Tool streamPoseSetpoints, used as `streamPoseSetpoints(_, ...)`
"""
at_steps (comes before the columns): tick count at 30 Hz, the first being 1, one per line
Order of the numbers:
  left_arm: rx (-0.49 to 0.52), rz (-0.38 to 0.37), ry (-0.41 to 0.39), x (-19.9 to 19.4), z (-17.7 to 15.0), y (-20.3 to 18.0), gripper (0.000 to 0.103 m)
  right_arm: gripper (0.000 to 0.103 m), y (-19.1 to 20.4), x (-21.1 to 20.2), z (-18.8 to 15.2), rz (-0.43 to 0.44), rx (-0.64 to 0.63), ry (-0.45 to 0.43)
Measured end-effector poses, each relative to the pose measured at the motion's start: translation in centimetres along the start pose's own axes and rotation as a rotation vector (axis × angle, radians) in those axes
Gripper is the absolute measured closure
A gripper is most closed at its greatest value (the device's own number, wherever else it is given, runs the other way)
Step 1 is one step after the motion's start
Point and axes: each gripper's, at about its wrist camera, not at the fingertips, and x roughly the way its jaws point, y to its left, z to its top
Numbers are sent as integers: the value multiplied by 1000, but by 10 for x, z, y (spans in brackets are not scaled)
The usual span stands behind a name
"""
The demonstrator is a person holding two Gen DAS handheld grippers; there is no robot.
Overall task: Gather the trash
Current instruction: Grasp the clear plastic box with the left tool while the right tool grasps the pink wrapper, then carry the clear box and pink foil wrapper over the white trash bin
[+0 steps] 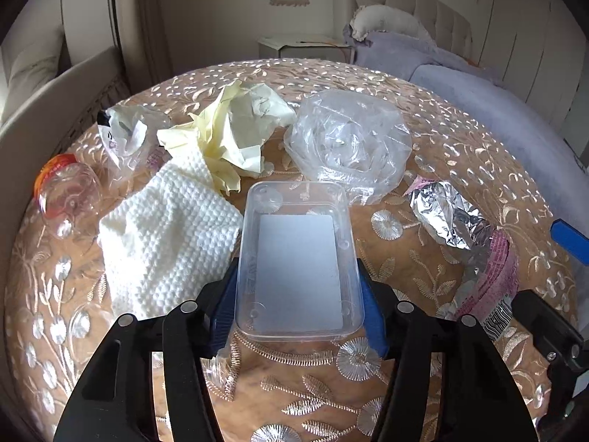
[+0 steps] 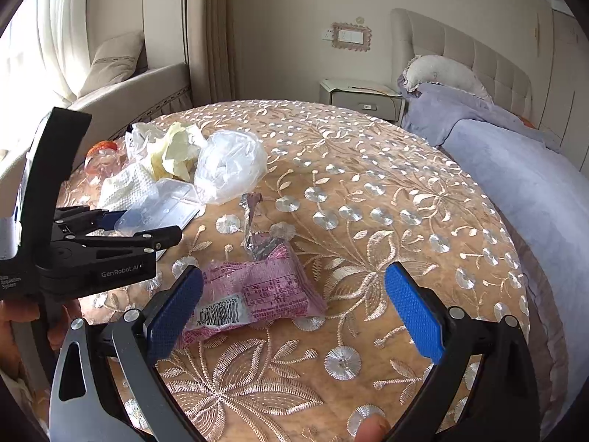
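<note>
Closest to the left wrist camera, the left gripper has its blue pads pressed against the two long sides of a clear plastic tray, holding it just over the embroidered tablecloth; a pale rectangular sheet lies flat in the tray's bottom. From the right wrist view, the right gripper stands wide apart with nothing between its blue pads. A pink snack wrapper with a barcode and a torn silver foil end lies on the cloth, just beside the left pad and reaching partly into the gap; whether it touches the pad is hard to tell.

Left of the tray lies a white waffle-textured cloth, touching the tray's side. Beyond that sits crumpled pale yellow paper, overlapping the cloth's far edge. Right of the paper is a crumpled clear plastic bag, its near edge just beside the tray's far end. At the far left lie a clear bottle with an orange cap on its side and, behind it, a small crinkled printed plastic bag.

Past the round table stand a bedside cabinet and a bed with a lilac blanket.
</note>
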Motion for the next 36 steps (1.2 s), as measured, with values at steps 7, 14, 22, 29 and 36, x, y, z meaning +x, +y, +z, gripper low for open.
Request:
streamPoseSetpoints(7, -7, -30, -72, -32, 2, -4, 46, 6, 14, 26, 0, 7, -56, 104)
streamPoseSetpoints(14, 12, -47, -129, -58, 1, -15, 46, 76, 9, 34, -3, 44, -7, 151)
streamPoseSetpoints(22, 55, -74, -198, -88, -5, -36, 46, 85, -18, -21, -2, -6, 87, -11)
streamPoseSetpoints(29, 118, -155, -245, -111, -10, -82, 46, 85, -49, -96, -9, -128, 144, -176)
streamPoseSetpoints(36, 203, -271, -272, -127, -21, -145, 46, 85, -84, -144, -34, -249, 192, -224)
